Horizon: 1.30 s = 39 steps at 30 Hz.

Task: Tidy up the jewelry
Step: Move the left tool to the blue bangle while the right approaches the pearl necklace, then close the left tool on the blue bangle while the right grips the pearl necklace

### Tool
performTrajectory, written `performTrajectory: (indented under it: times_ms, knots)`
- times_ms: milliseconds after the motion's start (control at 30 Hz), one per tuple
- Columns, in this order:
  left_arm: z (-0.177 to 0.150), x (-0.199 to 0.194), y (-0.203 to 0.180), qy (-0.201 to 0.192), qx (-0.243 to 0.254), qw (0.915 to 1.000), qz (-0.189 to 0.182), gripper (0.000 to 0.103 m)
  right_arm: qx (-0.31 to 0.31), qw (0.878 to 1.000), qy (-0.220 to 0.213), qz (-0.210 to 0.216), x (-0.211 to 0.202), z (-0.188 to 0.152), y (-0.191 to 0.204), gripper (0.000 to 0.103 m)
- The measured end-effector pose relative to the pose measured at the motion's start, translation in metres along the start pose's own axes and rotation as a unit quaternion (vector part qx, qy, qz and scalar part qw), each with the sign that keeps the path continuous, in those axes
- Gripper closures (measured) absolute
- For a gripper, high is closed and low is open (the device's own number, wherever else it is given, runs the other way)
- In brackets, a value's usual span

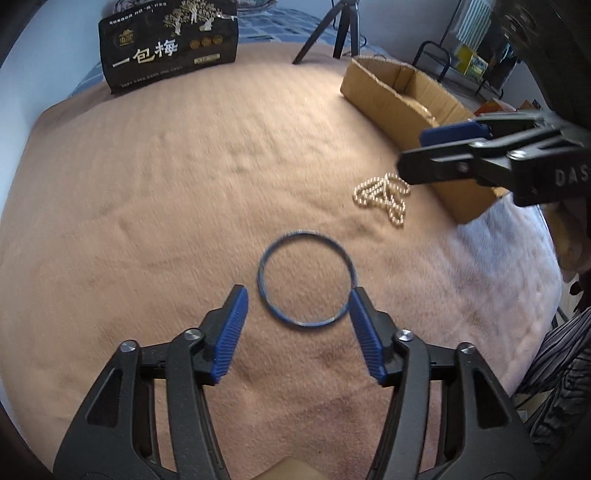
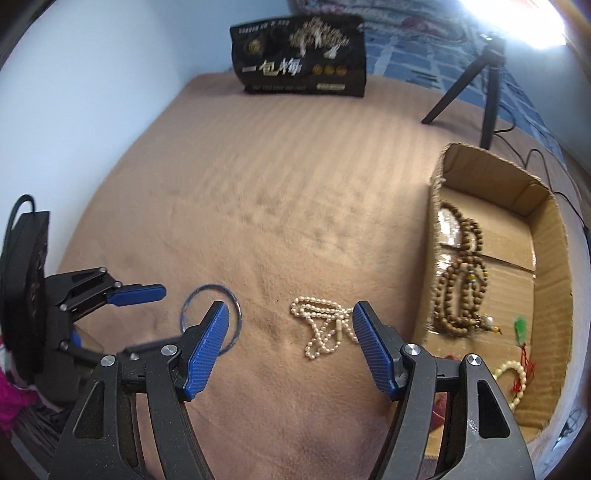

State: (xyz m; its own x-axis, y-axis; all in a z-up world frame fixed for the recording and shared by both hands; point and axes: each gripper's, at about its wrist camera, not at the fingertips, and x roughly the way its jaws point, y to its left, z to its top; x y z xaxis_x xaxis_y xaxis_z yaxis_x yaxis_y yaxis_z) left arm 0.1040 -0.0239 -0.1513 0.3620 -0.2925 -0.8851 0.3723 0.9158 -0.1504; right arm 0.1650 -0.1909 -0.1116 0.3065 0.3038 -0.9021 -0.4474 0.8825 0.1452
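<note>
A thin blue bangle (image 1: 305,278) lies flat on the tan blanket, just ahead of my open left gripper (image 1: 298,295); its right fingertip (image 1: 356,301) overlaps the ring's edge. A white pearl necklace (image 1: 384,194) lies bunched further right. My right gripper (image 2: 290,312) is open above the blanket, with the pearl necklace (image 2: 323,326) between and just beyond its fingers. The bangle (image 2: 210,317) shows partly behind its left finger. The cardboard box (image 2: 550,258) at right holds a brown bead necklace (image 2: 460,273), a cream bead bracelet and a green pendant.
A black snack bag (image 1: 168,42) stands at the blanket's far edge. A black tripod (image 1: 341,29) stands behind the box (image 1: 399,99). The right gripper (image 1: 413,155) shows in the left view above the pearls. Striped fabric hangs at the right edge.
</note>
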Motion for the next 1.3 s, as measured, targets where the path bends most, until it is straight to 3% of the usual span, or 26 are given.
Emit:
performTrajectory:
  times_ms: [667, 833, 900, 1300]
  knots:
    - [0.000, 0.022, -0.019, 0.025, -0.012, 0.9996, 0.008, 0.041, -0.010, 0.999, 0.030, -0.016, 0.035, 0.012, 0.001, 0.034]
    - [0.003, 0.024, -0.012, 0.022, -0.029, 0.9992, 0.019, 0.041, -0.014, 0.999, 0.039, -0.015, 0.041, 0.013, 0.002, 0.042]
    - [0.005, 0.026, -0.009, 0.022, -0.036, 0.9988, 0.026, 0.033, -0.016, 0.999, 0.048, -0.017, 0.045, 0.012, 0.003, 0.044]
    - [0.008, 0.039, -0.012, 0.023, -0.033, 0.9987, 0.031, 0.027, -0.039, 0.993, 0.077, -0.076, 0.068, 0.011, 0.011, 0.048]
